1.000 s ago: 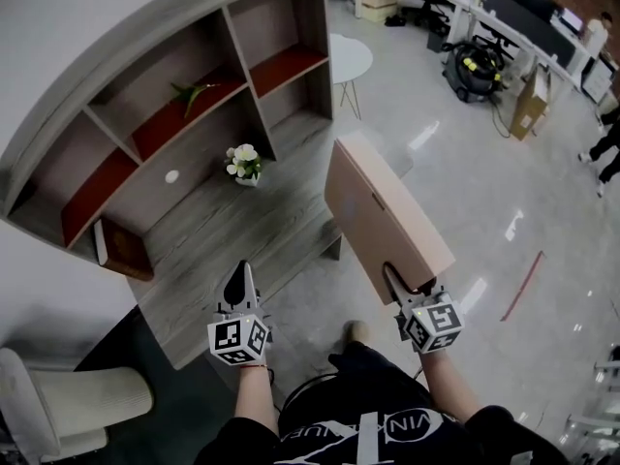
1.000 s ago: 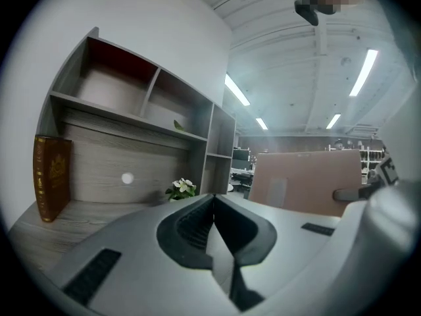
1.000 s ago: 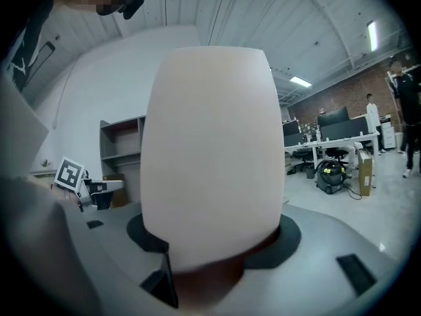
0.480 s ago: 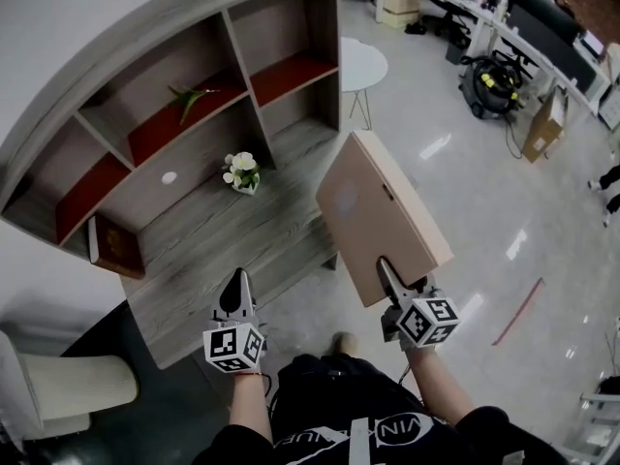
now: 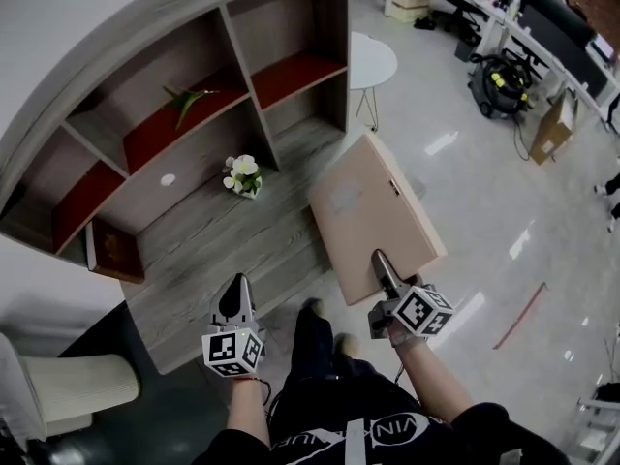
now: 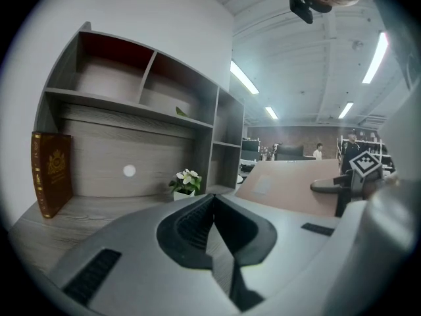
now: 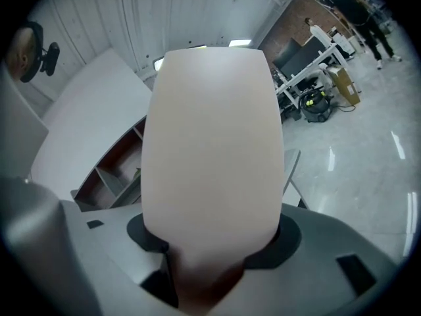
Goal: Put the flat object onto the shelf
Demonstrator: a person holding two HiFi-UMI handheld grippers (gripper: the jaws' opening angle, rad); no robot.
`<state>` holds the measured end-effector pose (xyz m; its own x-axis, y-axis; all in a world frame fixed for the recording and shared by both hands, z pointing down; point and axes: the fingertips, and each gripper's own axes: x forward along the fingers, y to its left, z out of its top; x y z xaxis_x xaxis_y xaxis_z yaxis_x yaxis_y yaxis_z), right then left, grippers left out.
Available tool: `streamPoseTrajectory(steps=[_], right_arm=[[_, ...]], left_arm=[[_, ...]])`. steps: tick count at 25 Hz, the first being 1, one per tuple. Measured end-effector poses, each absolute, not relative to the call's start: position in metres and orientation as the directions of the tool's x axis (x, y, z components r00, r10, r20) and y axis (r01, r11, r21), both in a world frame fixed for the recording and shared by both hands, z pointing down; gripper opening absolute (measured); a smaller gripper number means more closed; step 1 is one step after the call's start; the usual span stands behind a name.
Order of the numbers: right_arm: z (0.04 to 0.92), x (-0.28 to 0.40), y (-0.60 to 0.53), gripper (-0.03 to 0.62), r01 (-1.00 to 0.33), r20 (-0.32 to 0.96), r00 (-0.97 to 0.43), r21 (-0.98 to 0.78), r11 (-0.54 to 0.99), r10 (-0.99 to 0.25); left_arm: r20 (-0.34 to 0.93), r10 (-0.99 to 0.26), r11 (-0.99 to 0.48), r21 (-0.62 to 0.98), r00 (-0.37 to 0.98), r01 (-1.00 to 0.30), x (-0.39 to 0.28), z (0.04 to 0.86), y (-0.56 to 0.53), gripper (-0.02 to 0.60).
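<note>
The flat object is a thin beige box (image 5: 373,216), which also shows in the left gripper view (image 6: 296,183). My right gripper (image 5: 384,267) is shut on its near edge and holds it tilted in the air beside the right end of the wooden shelf (image 5: 218,235). In the right gripper view the box (image 7: 214,150) fills the middle, clamped between the jaws (image 7: 204,268). My left gripper (image 5: 235,298) hovers over the shelf's front edge, shut with nothing in it (image 6: 214,226).
On the shelf stand a small pot of white flowers (image 5: 242,173) and, at the left, a brown book (image 5: 108,250). A green sprig (image 5: 189,95) lies in an upper compartment. A round white table (image 5: 373,61) stands behind, a pale chair (image 5: 87,395) at lower left.
The box has swung left and lower toward the shelf's right end, with the right gripper following. The left gripper has stayed about where it was, and the shelf looks nearer.
</note>
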<state>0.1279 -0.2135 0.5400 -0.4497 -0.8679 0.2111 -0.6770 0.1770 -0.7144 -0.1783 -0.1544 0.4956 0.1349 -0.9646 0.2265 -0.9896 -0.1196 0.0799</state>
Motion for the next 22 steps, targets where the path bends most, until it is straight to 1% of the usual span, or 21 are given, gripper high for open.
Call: streamPoseTrajectory(steps=[5,11,22], right_arm=[[0.545,0.116,-0.237,0.285,-0.618,0.209,-0.425,-0.778,0.114,-0.881],[0.555,0.107,-0.259,0.287,-0.493,0.203,-0.382,-0.87,0.013,-0.901],[0.575,0.089,-0.299,0.29,-0.301,0.206,-0.337,-0.948,-0.102,-0.919]], left_arm=[[0.22,-0.962,-0.14,0.104,0.16,-0.985,-0.181,0.497,-0.19,0.005],[0.216,-0.955,-0.182,0.118,0.204,-0.976,-0.179,0.495,-0.228,0.005],[0.248,-0.947,-0.181,0.114,0.204,-0.977,-0.197,0.505,-0.254,0.005]])
